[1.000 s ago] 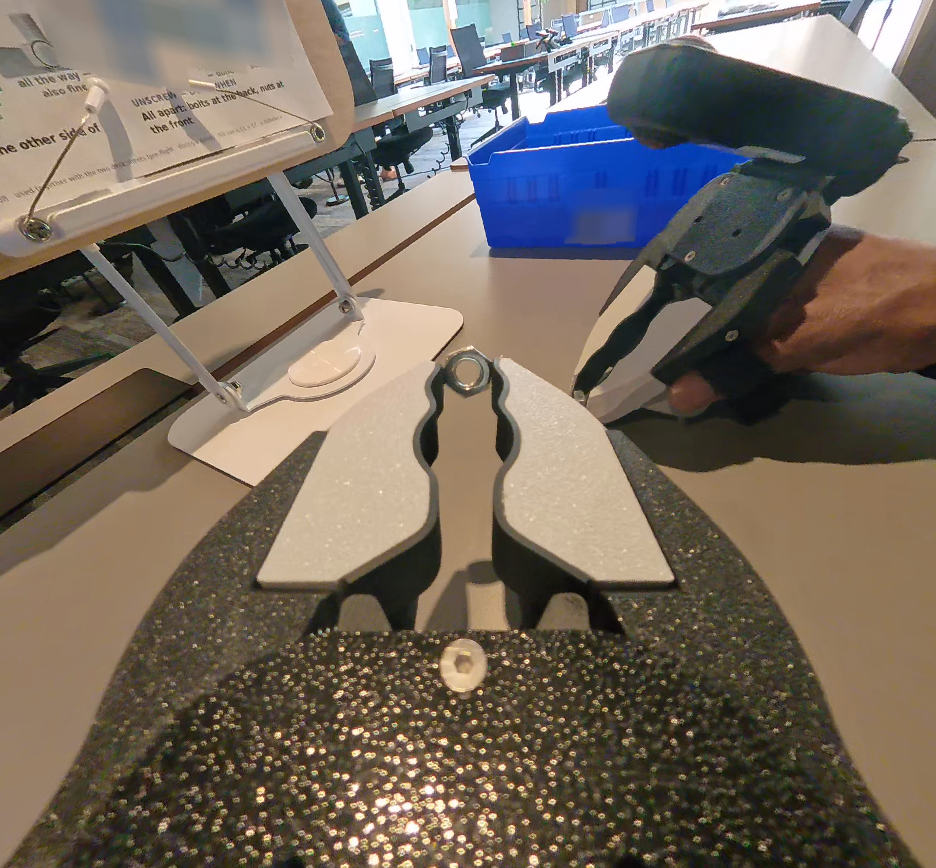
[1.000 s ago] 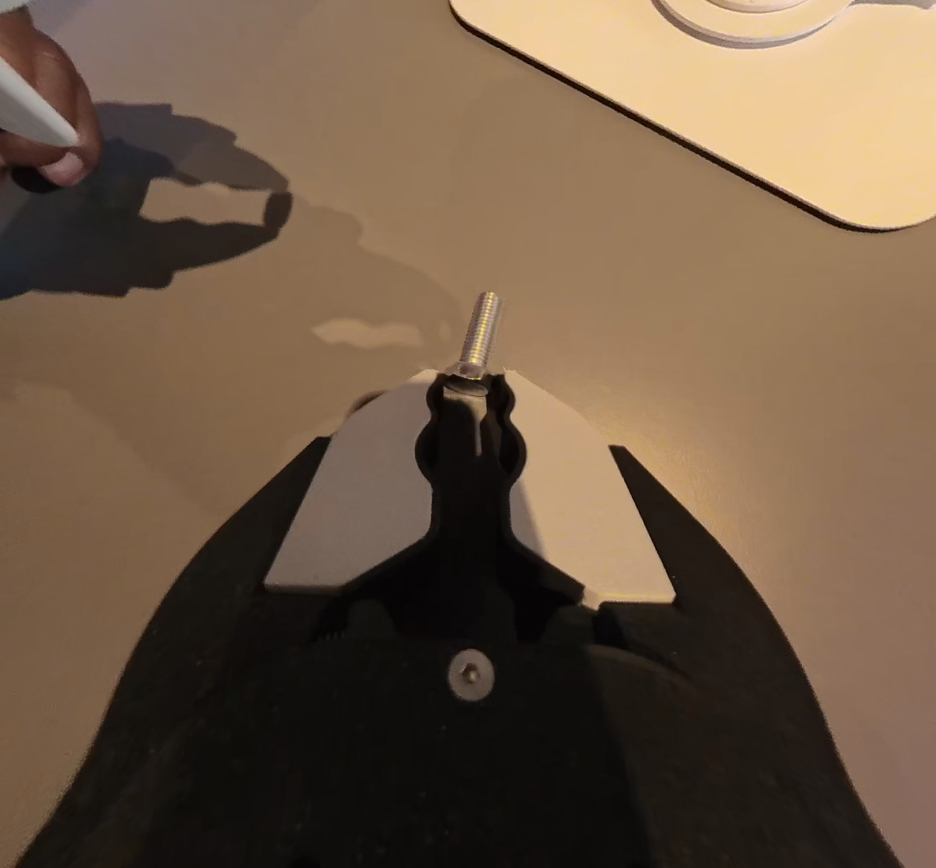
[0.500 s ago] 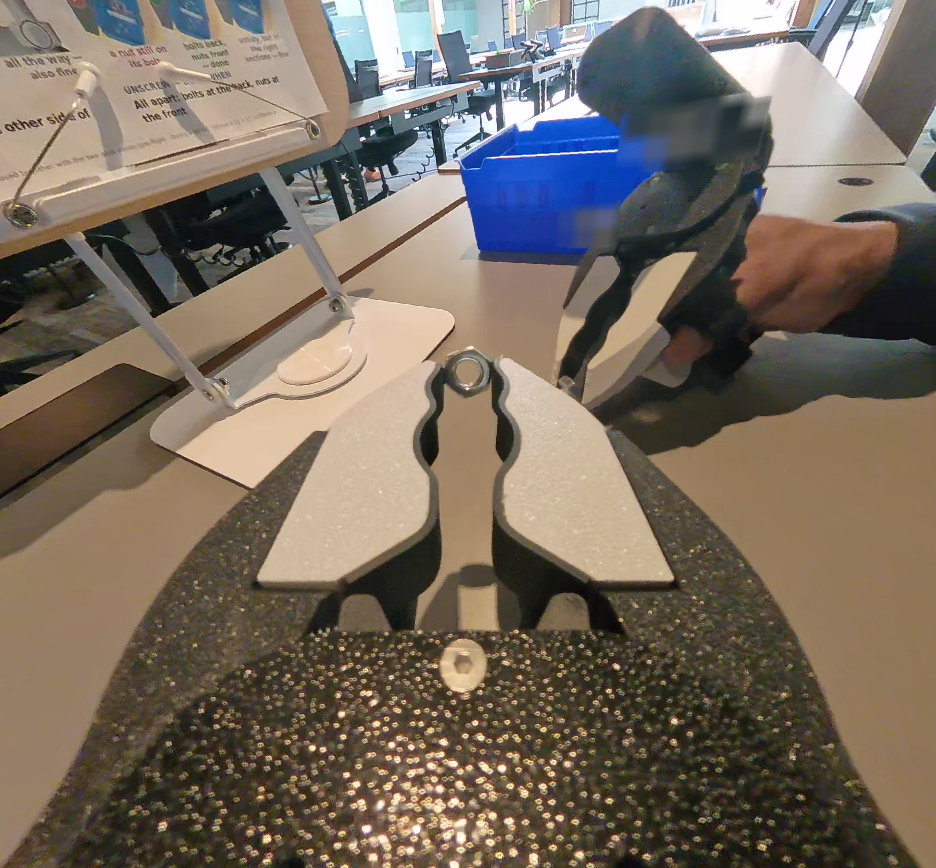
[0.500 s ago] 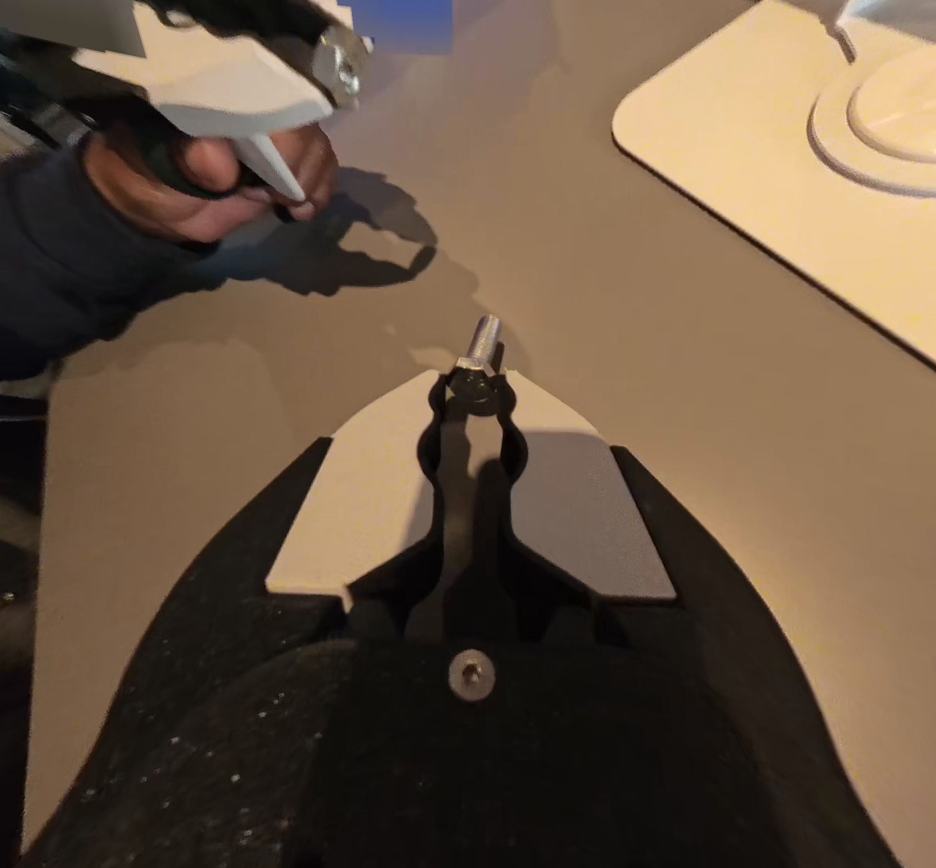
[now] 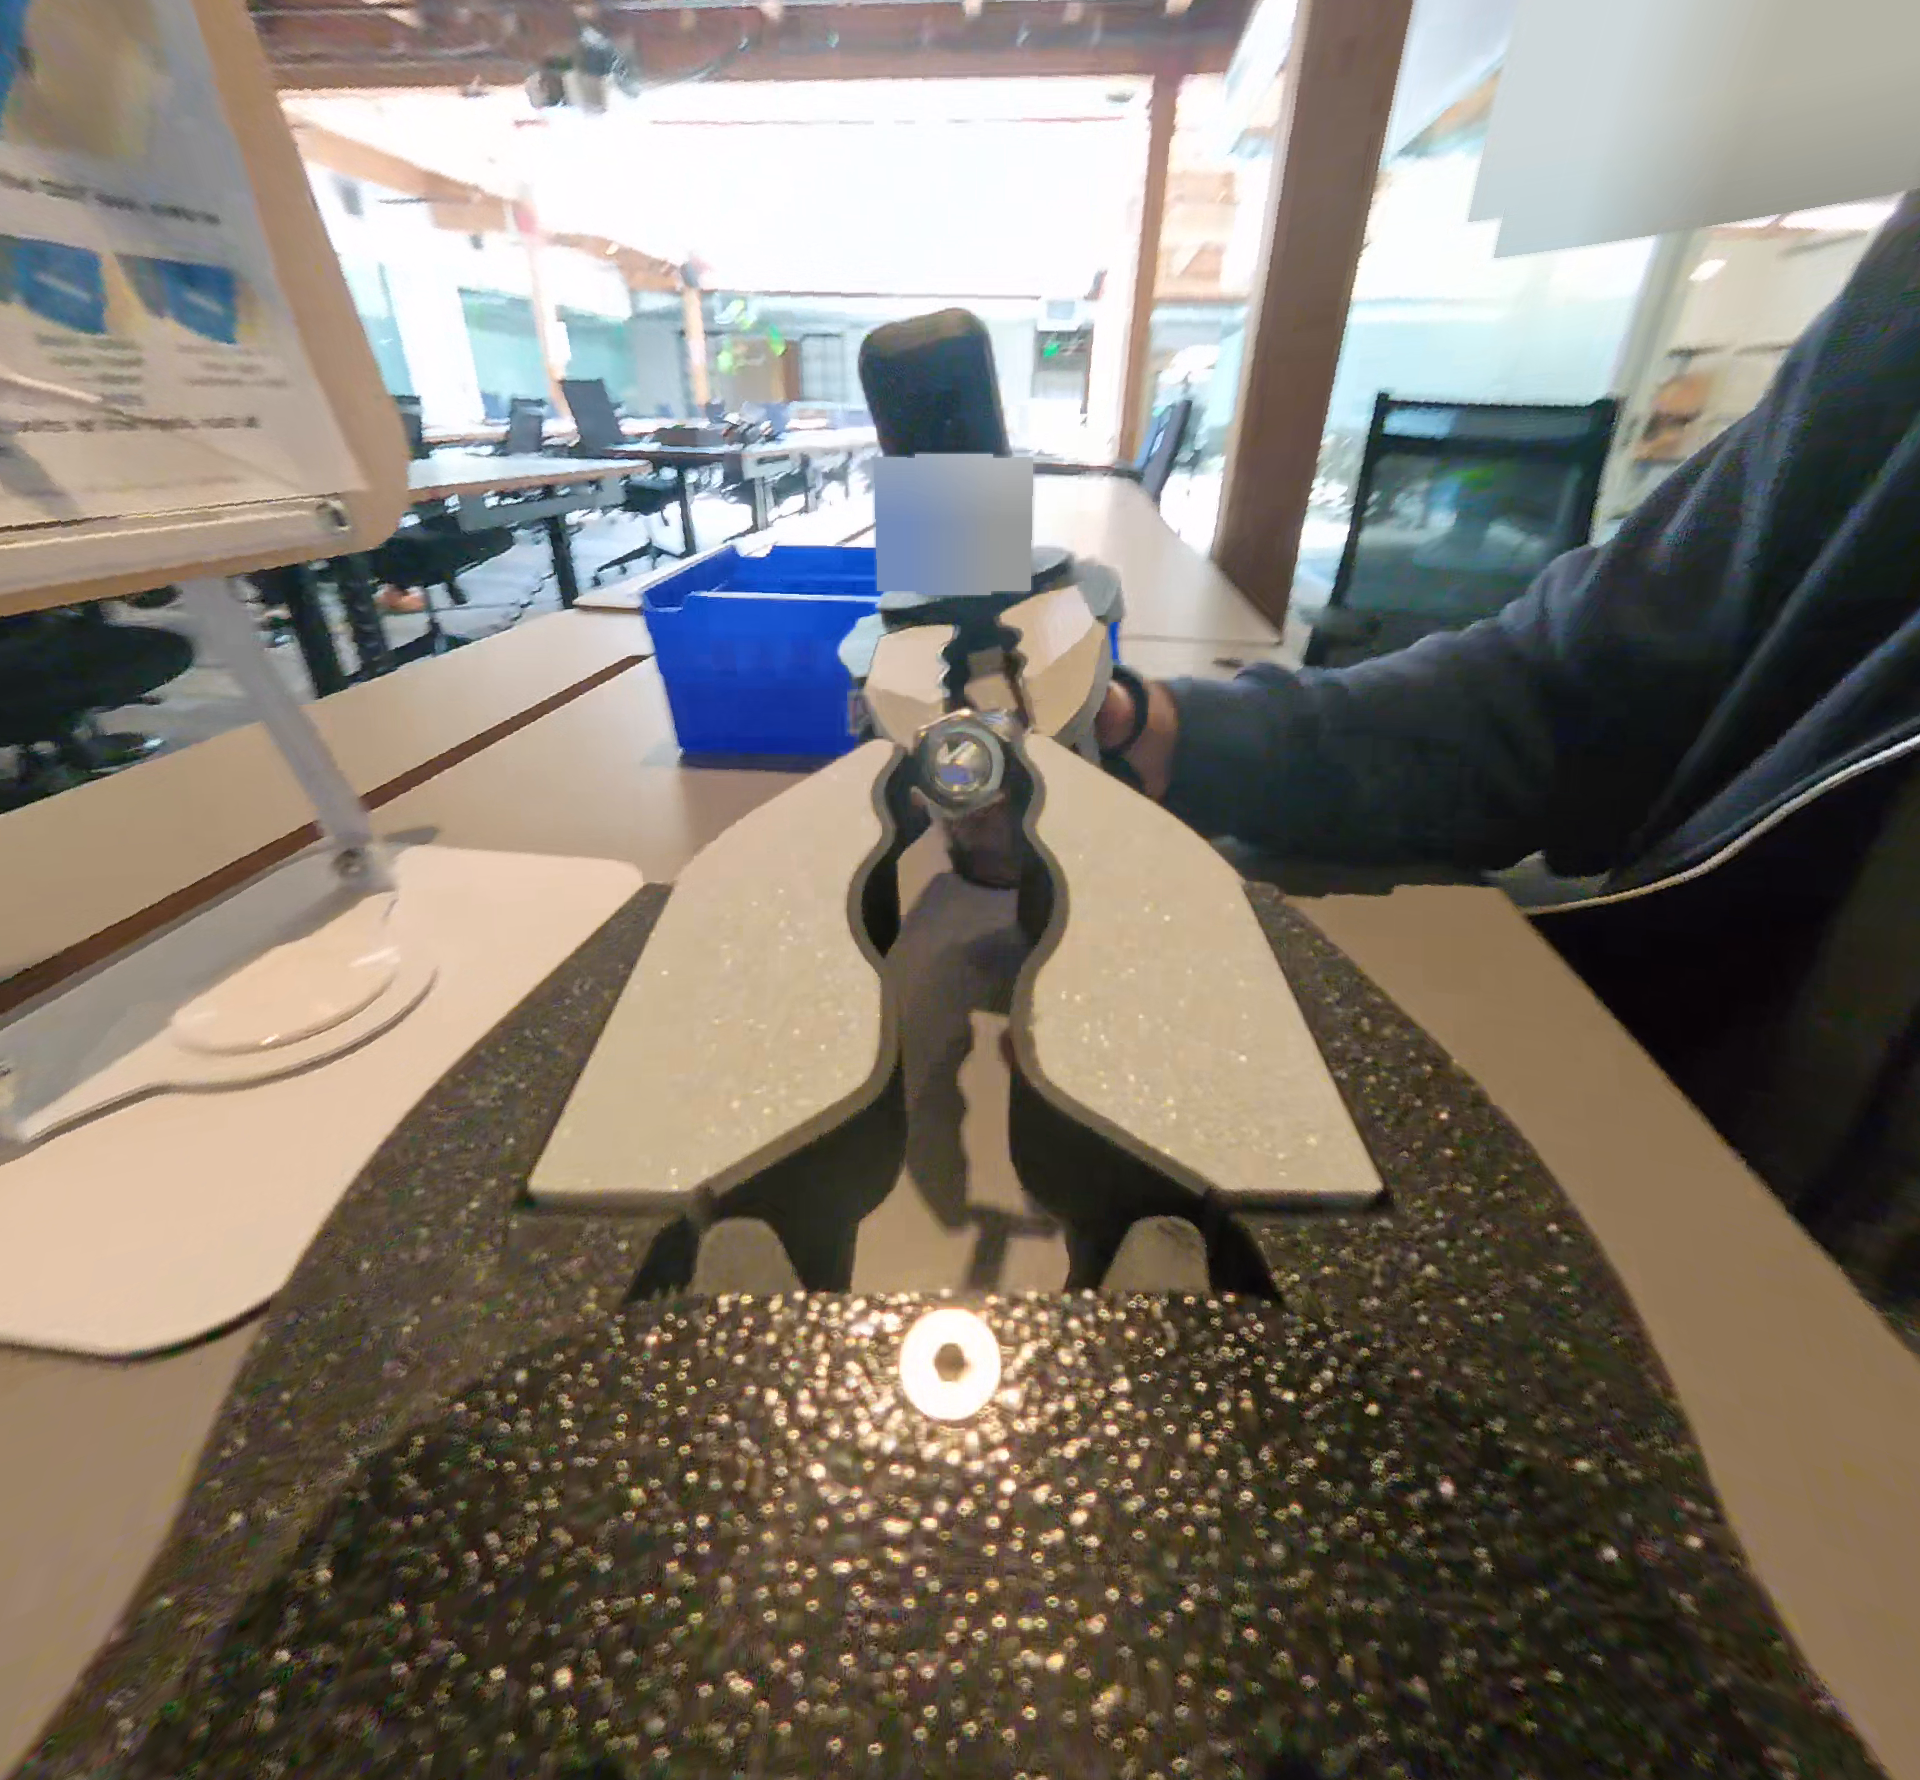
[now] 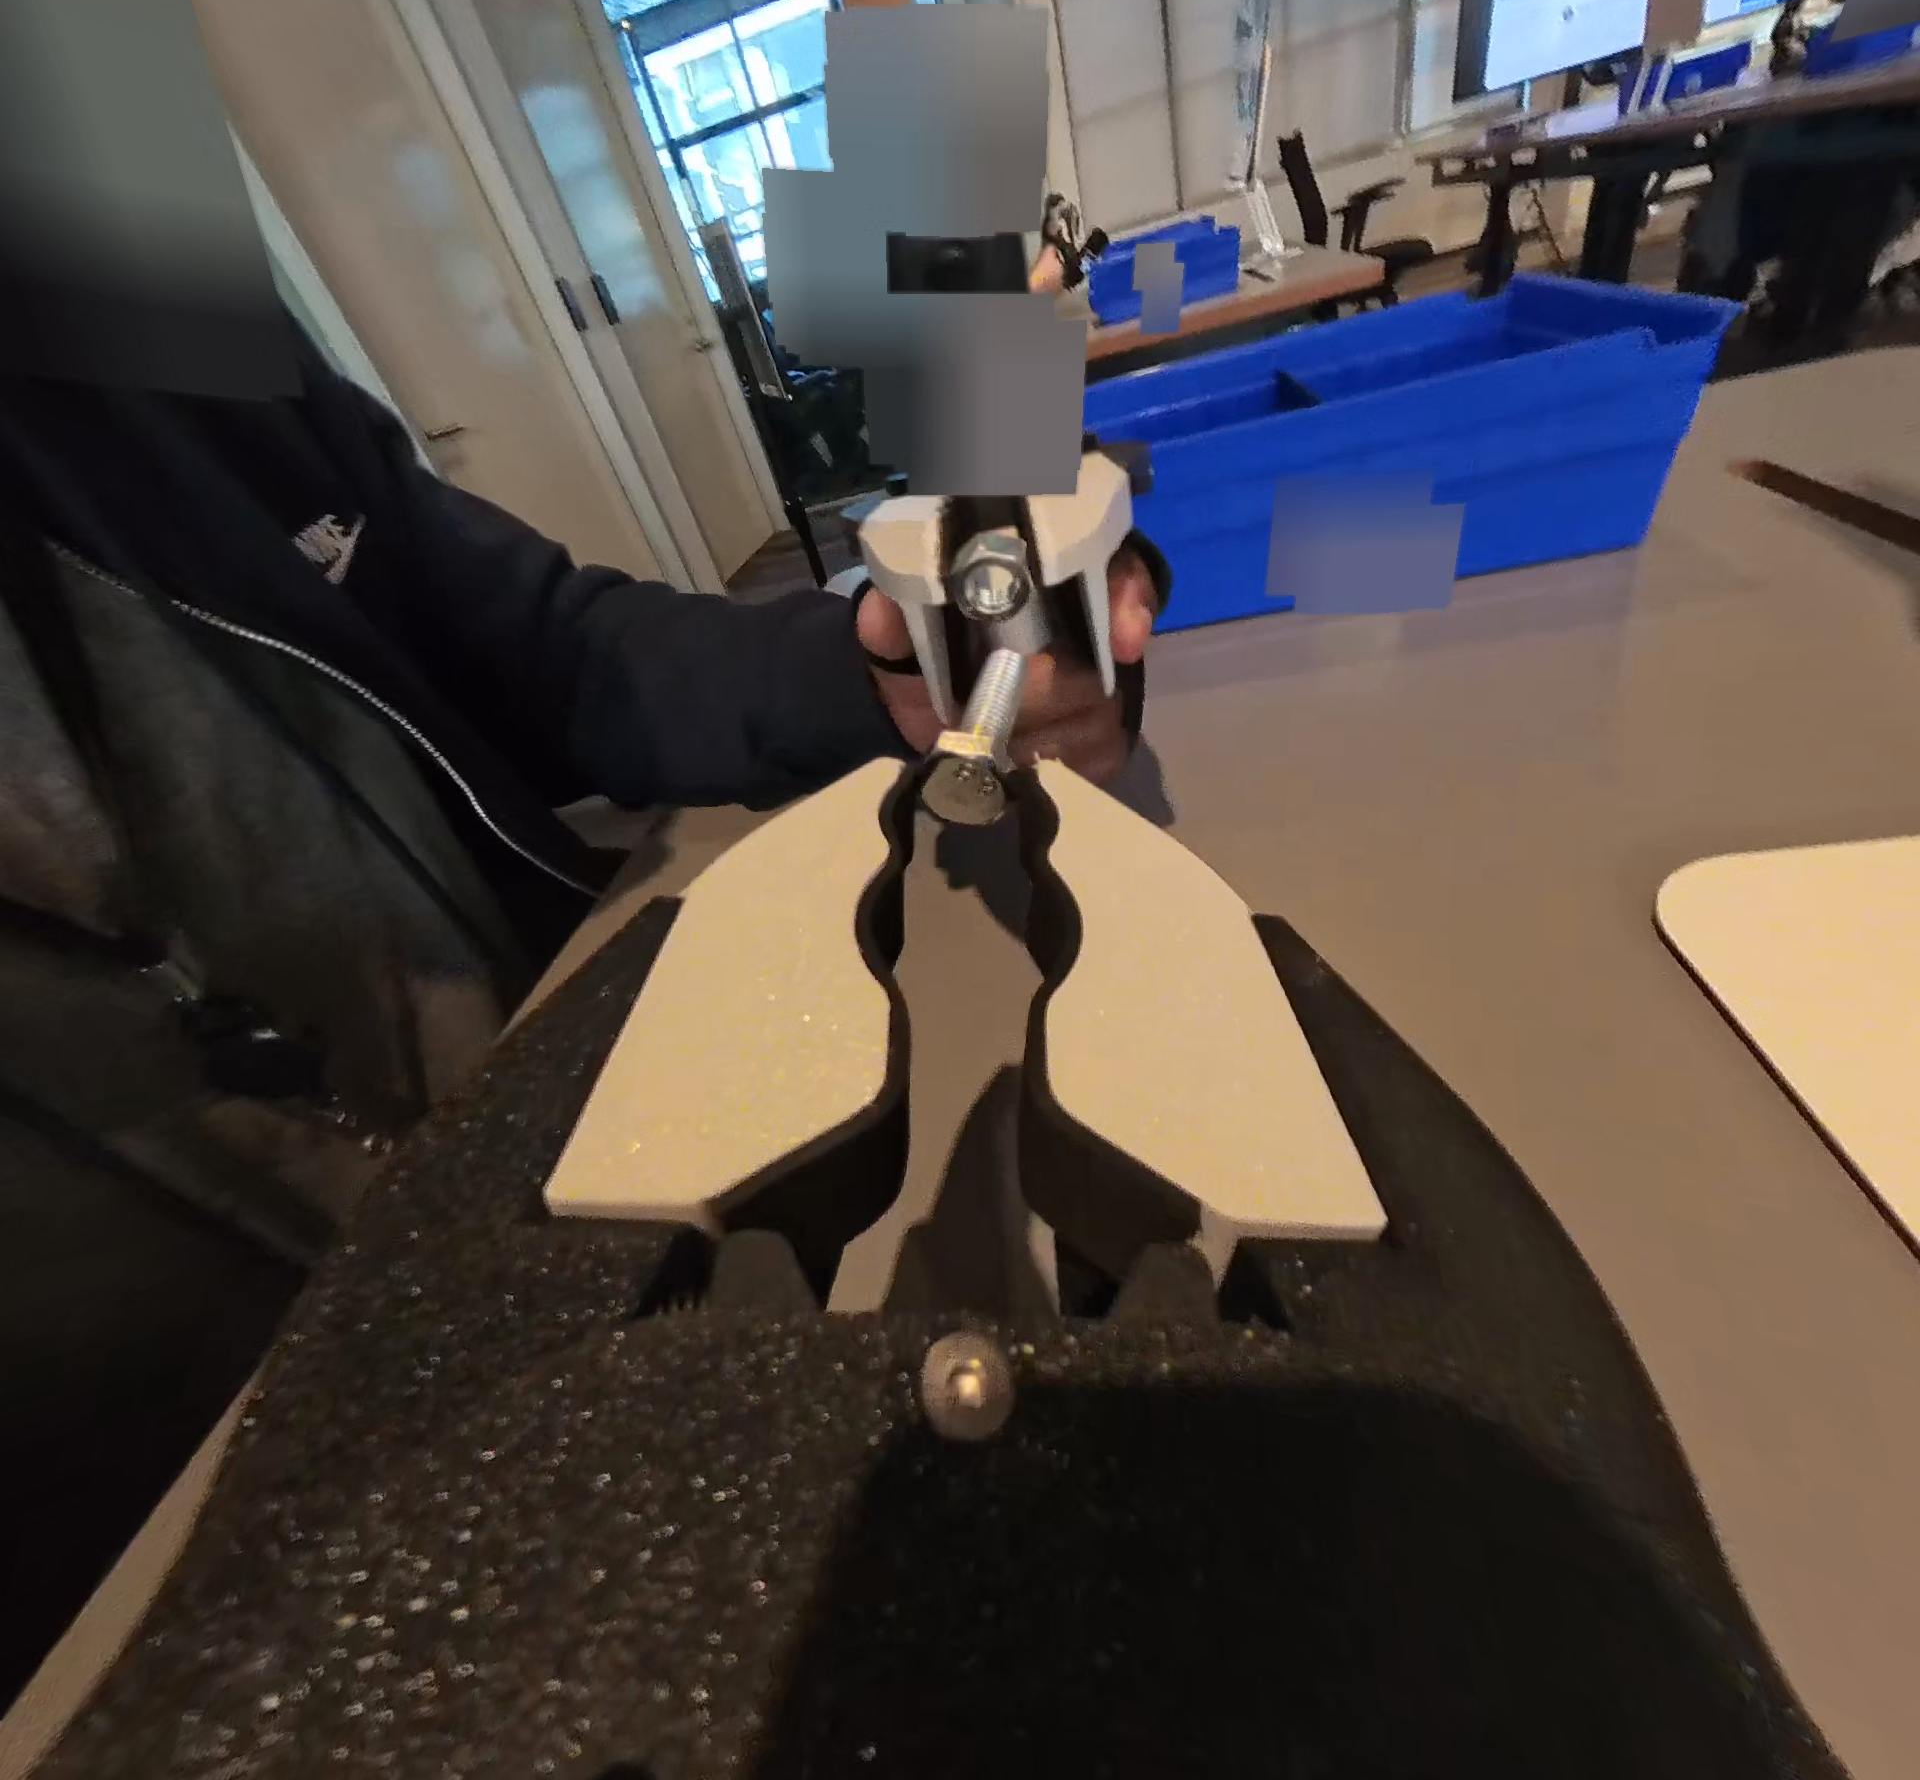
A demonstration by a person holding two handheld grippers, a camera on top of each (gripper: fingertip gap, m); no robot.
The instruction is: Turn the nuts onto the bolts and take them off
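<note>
My left gripper (image 5: pixel 961 774) is shut on a steel hex nut (image 5: pixel 961 767), held at its fingertips above the table. My right gripper (image 6: pixel 964 788) is shut on the head of a silver bolt (image 6: pixel 987 704), whose threaded shaft points away toward the other gripper. The two grippers face each other tip to tip. In the right wrist view the nut (image 6: pixel 990 575) sits just past the bolt's tip, roughly in line with it. In the left wrist view the right gripper (image 5: pixel 982 681) is right behind the nut, and the bolt is hidden by the nut.
A blue bin (image 5: pixel 769 660) stands on the beige table (image 5: pixel 520 774) behind the grippers; it also shows in the right wrist view (image 6: pixel 1455 442). A white document stand base (image 5: pixel 260 1024) lies at left, its board (image 5: pixel 156 276) above. The person's dark sleeve (image 5: pixel 1507 754) reaches in from the right. The tips of one gripper are about 5 cm away from the tips of the other.
Both grippers have lifted from the table and turned level to face each other. The right gripper has swung in front of the left, bringing the bolt tip up to the nut.
</note>
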